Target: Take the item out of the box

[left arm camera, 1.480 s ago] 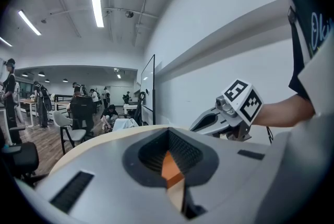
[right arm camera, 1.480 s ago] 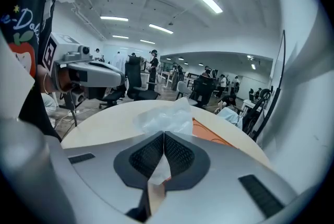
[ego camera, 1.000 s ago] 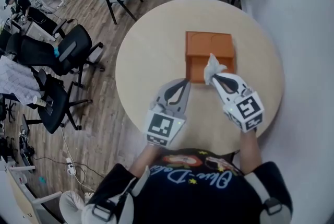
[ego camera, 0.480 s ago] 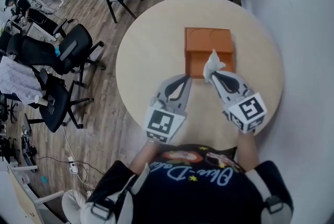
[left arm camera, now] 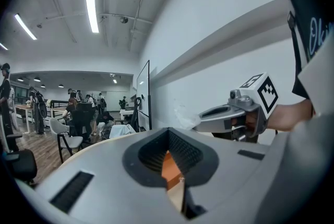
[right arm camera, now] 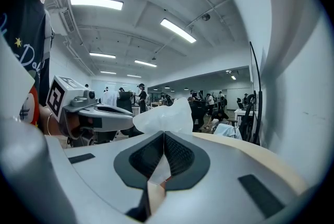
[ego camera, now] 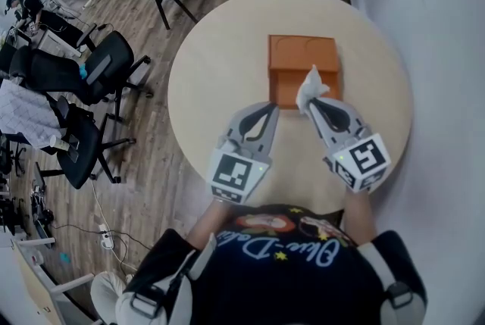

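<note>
Clamping tissue (ego camera: 309, 88), the right gripper (ego camera: 315, 106) hangs by the box (ego camera: 301, 58); left gripper (ego camera: 270, 107) clenched empty.

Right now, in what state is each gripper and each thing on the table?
Right gripper: shut on the tissue.
Left gripper: shut, with nothing between its jaws, near the box's near left corner.
Tissue: crumpled, pinched at one end and held up at the box's near edge.
Orange box: resting flat on the round table.
</note>
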`<state>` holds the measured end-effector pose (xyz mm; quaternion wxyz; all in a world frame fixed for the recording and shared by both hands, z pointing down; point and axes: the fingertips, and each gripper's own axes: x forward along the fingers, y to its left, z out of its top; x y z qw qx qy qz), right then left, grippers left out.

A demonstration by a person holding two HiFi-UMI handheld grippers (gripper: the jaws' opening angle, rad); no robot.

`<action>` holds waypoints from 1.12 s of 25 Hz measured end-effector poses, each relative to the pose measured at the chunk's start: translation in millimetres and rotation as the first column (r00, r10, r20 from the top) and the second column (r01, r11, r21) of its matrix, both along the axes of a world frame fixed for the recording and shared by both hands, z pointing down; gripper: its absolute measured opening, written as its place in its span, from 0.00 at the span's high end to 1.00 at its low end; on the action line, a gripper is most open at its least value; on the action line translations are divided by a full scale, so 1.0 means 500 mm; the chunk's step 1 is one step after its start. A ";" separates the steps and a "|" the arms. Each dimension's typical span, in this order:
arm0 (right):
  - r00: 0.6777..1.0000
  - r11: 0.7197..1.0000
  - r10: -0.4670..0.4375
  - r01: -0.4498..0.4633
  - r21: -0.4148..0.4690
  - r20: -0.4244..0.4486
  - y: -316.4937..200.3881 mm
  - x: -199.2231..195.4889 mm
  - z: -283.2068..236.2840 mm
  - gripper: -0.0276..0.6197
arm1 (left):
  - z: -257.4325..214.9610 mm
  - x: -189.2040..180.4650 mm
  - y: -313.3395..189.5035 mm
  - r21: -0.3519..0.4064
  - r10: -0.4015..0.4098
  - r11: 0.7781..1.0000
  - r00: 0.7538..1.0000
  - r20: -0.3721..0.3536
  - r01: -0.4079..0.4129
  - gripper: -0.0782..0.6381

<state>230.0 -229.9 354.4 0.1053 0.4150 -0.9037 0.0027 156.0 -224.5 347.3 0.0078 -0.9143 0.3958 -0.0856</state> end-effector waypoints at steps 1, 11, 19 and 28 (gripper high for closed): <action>1.000 1.000 -0.001 0.001 0.001 0.000 0.000 0.000 -0.001 0.95 | -0.001 0.001 0.000 0.000 0.000 1.000 1.000 -0.001 0.000 0.91; 1.000 1.000 -0.001 0.001 -0.009 -0.001 0.002 0.006 0.003 0.95 | 0.001 0.008 -0.001 -0.007 -0.004 1.000 1.000 -0.005 0.004 0.91; 1.000 1.000 -0.003 0.003 0.003 0.005 0.006 0.007 -0.003 0.95 | 0.003 0.007 0.004 -0.008 -0.009 1.000 1.000 -0.008 0.009 0.91; 1.000 1.000 -0.004 0.004 0.000 0.013 0.003 0.008 0.002 0.95 | 0.004 0.006 0.002 -0.018 -0.021 1.000 1.000 -0.023 0.021 0.91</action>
